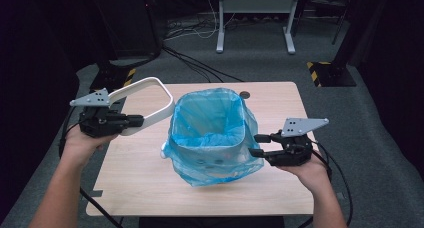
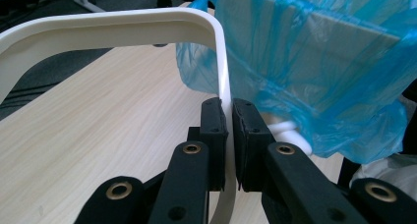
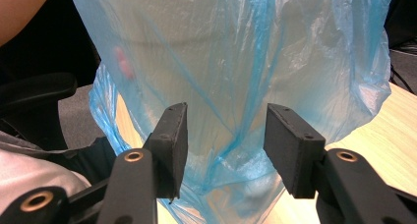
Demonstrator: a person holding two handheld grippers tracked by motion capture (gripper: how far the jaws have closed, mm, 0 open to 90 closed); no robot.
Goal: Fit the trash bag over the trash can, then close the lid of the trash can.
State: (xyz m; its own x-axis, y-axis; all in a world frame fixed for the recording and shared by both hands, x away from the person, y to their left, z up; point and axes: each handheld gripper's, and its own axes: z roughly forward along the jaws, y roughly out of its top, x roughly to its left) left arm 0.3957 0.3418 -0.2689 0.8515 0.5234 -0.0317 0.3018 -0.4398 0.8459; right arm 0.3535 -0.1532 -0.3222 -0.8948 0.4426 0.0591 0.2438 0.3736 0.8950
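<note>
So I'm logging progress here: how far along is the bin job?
Done: the blue bag lines the bin and drapes over its rim. In hand: the left gripper is shut on the white rim ring, held off to the bin's side; the right gripper is open beside the bag. Left, probably: fitting that ring.

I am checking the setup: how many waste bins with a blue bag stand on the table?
1. The bin, lined with the blue bag, stands mid-table between the left gripper and the right gripper.
</note>
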